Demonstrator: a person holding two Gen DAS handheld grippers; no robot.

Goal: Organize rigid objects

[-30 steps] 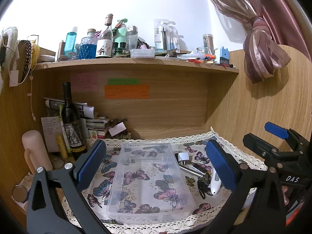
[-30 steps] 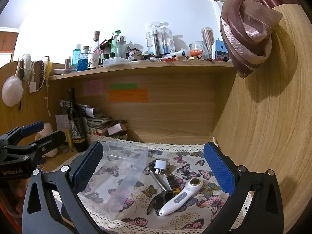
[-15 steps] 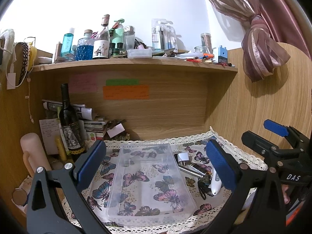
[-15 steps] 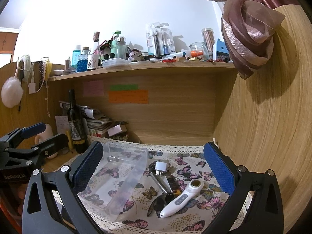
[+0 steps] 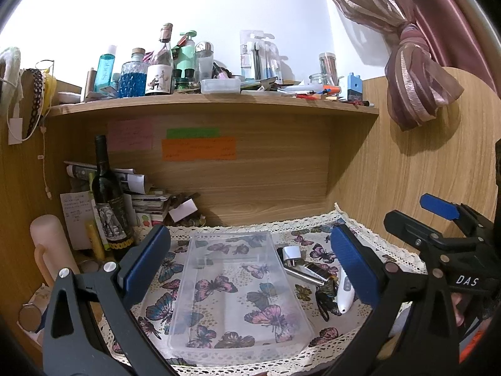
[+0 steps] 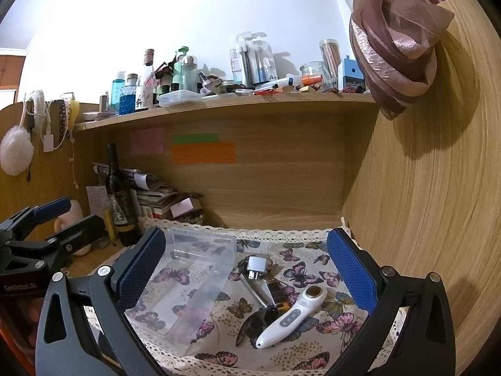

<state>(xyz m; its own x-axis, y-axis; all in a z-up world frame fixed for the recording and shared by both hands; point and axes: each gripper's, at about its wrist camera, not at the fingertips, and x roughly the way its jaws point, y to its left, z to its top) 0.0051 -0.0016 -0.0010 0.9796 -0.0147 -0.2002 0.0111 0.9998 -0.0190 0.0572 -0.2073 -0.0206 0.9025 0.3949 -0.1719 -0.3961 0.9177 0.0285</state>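
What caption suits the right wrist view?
Open right gripper hovers over white handheld device beside empty clear bin.

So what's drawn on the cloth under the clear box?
Colourful butterflies on the cream cloth with a lace edge, best in the right wrist view.

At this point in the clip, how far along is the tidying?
Nothing looks done: the clear plastic bin is empty. Neither the left gripper nor the right gripper holds anything; both are open. Left to do: the white handheld device, silver plug adapter, metal rod and dark sunglasses lie on the butterfly cloth.
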